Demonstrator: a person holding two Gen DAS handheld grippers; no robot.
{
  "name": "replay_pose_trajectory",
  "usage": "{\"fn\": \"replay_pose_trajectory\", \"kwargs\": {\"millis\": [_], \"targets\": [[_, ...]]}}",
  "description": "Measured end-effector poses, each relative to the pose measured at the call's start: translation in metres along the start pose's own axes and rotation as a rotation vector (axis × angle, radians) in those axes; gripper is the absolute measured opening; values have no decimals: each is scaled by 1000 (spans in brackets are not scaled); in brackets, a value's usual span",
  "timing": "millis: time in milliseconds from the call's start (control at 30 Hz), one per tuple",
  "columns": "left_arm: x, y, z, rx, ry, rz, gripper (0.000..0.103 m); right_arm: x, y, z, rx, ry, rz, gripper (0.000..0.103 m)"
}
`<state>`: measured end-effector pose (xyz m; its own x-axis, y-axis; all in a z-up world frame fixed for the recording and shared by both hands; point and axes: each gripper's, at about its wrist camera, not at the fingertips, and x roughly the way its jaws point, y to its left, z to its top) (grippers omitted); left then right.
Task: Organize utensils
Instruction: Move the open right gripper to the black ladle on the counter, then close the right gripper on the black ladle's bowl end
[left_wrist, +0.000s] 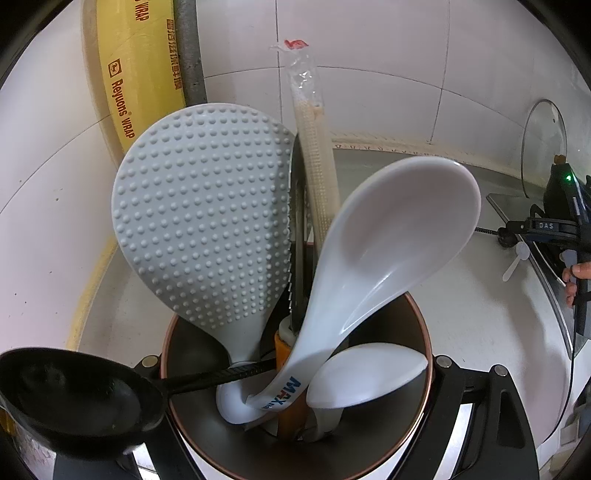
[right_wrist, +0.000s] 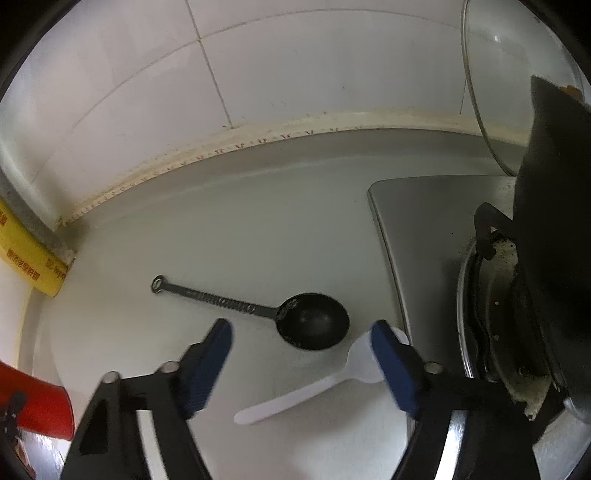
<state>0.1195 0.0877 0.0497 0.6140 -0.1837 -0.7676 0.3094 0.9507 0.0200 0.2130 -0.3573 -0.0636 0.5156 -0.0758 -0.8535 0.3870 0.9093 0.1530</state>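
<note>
A: Loose utensils first. Which way do they lie?

B: We see two flat on the tabletop (right_wrist: 221, 229). The black spoon (right_wrist: 314, 321) has its long axis nearly left to right, with the bowl right, open side up, and the ringed handle end left and a little toward the wall. The white spoon (right_wrist: 295, 395) runs diagonally, handle toward lower left, head toward upper right, just beside the black bowl.

A: Right gripper (right_wrist: 302, 326)?

B: It hangs over both, blue fingers (right_wrist: 218, 354) spread wide with nothing between the pads. One finger hides part of the white head; we cannot tell whether it touches.

A: Anything in the way?

B: We mark the steel hob (right_wrist: 424, 221) just right of the spoons, with a black wok (right_wrist: 554, 221) on it and a glass lid (right_wrist: 517, 74) against the tiles. There's a yellow wrap box (right_wrist: 26, 258) far left and something red (right_wrist: 33, 402) at lower left.

A: Left side?

B: The left gripper (left_wrist: 295, 363) clamps the utensil holder (left_wrist: 417, 332), a dark cup with a copper rim, one finger on each side. We see handles down and heads up: a grey dotted rice paddle (left_wrist: 199, 206), a big white ladle (left_wrist: 388, 240) and a small white scoop (left_wrist: 365, 376). A black ladle (left_wrist: 74, 398) leans out left. A serrated blade (left_wrist: 295, 240) and a wrapped stick (left_wrist: 317, 166) stand behind.
</note>
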Motion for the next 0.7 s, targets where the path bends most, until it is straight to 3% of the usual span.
{"fn": "replay_pose_trajectory", "kwargs": {"millis": [167,233,567,700], "targets": [[-1,-2,-1,-4,3,3,90,12,-9,6,31,13,-30,60],[-1,-2,1,-8,3,6,90,16,-13,6,35,25,-39,46],[2,-6,8,-19,13,16,90,25,-28,-1,105,54,-30,26],[4,-6,10,-18,16,16,90,26,-29,-2,117,51,-19,12]]}}
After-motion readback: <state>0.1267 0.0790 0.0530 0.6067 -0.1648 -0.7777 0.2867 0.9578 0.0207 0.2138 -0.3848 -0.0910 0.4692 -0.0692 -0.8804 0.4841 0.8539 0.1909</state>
